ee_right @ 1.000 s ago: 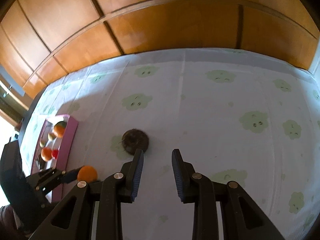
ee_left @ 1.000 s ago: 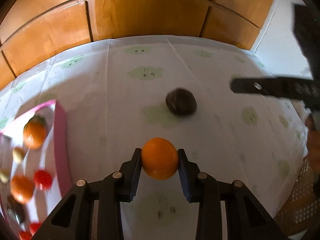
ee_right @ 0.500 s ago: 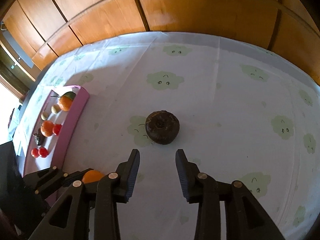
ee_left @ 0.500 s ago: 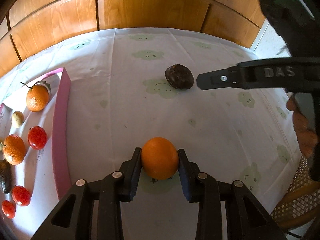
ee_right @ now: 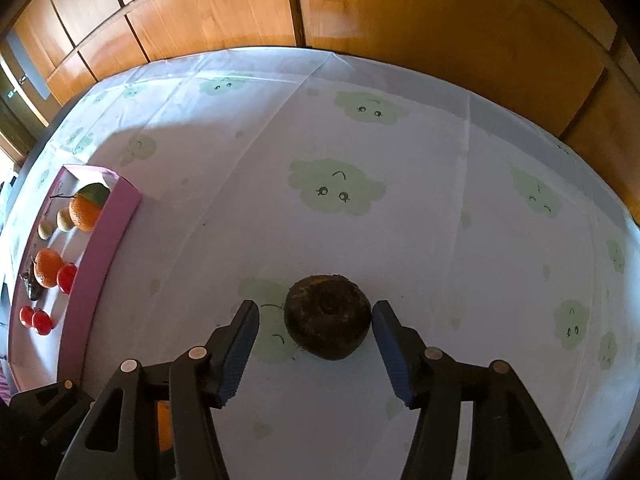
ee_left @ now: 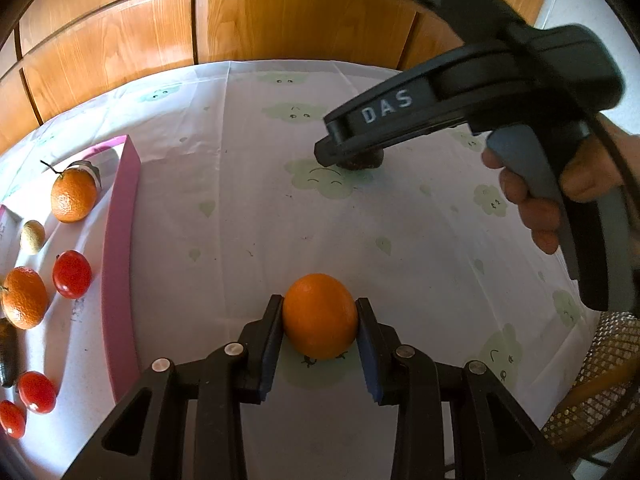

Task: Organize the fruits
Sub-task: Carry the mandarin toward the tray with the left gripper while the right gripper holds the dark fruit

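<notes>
My left gripper (ee_left: pixel 319 326) is shut on an orange (ee_left: pixel 320 316) and holds it just above the tablecloth, right of the pink tray (ee_left: pixel 118 248). My right gripper (ee_right: pixel 316 320) is open, its fingers on either side of a dark brown round fruit (ee_right: pixel 327 316) that rests on the cloth. In the left wrist view the right gripper (ee_left: pixel 332 152) covers most of that dark fruit (ee_left: pixel 366 163). The tray (ee_right: pixel 102 248) holds oranges (ee_left: pixel 74 194), red tomatoes (ee_left: pixel 72 273) and small pale fruits (ee_left: pixel 33 235).
The table carries a white cloth with green cloud faces (ee_right: pixel 336 188). Wooden cabinet panels (ee_right: pixel 400 12) stand behind it. A woven chair seat (ee_left: pixel 596 380) shows at the right table edge. A dark elongated item (ee_left: pixel 7 350) lies in the tray.
My right gripper has moved forward and down so its open fingers now flank the dark fruit. My left gripper, still holding the orange, has tilted down towards the cloth.
</notes>
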`<state>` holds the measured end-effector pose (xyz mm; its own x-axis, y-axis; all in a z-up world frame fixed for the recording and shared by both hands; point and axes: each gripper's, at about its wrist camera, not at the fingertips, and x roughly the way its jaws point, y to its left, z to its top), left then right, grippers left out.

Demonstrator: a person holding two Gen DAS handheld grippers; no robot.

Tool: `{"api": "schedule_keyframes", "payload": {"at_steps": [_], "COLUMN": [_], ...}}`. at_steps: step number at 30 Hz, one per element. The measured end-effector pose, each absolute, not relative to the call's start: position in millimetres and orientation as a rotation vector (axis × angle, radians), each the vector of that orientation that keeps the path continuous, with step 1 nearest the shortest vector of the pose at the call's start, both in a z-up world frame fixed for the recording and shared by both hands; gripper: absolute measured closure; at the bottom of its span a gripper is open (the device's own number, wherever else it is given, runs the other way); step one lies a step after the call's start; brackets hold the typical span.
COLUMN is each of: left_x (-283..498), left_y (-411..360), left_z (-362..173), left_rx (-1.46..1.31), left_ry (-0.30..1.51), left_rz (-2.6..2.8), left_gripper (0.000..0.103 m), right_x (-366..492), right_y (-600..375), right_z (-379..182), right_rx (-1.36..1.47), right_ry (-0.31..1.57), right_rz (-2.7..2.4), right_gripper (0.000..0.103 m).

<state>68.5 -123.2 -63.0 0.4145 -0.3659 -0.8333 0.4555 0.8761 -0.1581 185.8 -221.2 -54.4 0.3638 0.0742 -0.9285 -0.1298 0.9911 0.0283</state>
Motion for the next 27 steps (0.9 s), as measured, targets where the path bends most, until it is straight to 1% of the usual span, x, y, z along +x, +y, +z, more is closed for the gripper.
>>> {"api": "schedule_keyframes", "payload": {"at_steps": [1, 2, 3, 12, 17, 20, 21, 26, 27], "left_x": [68, 68, 68, 65, 64, 64, 65, 64, 64], "left_y": [-123, -123, -123, -123, -124, -123, -123, -123, -123], "left_z": [-63, -63, -63, -64, -63, -62, -63, -62, -62], "left_rx": [0.096, 0.096, 0.096, 0.098, 0.099, 0.098, 0.099, 0.101, 0.101], "left_ry": [1.021, 1.020, 1.019, 1.014, 1.014, 1.014, 1.013, 1.011, 1.010], "left_rz": [-0.516, -0.517, -0.517, -0.510, -0.510, -0.510, -0.510, -0.509, -0.508], "left_gripper": [0.068, 0.068, 0.068, 0.067, 0.067, 0.067, 0.067, 0.067, 0.067], "right_x": [185, 183, 182, 157, 160, 161, 161, 161, 161], "right_y": [-221, -222, -223, -230, -231, -229, -227, -221, -219], "right_z": [-55, -55, -54, -51, -50, -49, -49, -56, -58], "right_rx": [-0.060, -0.076, -0.084, -0.049, -0.015, -0.018, -0.028, -0.079, -0.090], "right_ry": [1.191, 1.186, 1.181, 1.201, 1.206, 1.197, 1.200, 1.217, 1.222], "right_rz": [0.131, 0.123, 0.118, 0.177, 0.172, 0.167, 0.167, 0.163, 0.158], "right_gripper": [0.048, 0.056, 0.057, 0.057, 0.056, 0.048, 0.048, 0.048, 0.056]}}
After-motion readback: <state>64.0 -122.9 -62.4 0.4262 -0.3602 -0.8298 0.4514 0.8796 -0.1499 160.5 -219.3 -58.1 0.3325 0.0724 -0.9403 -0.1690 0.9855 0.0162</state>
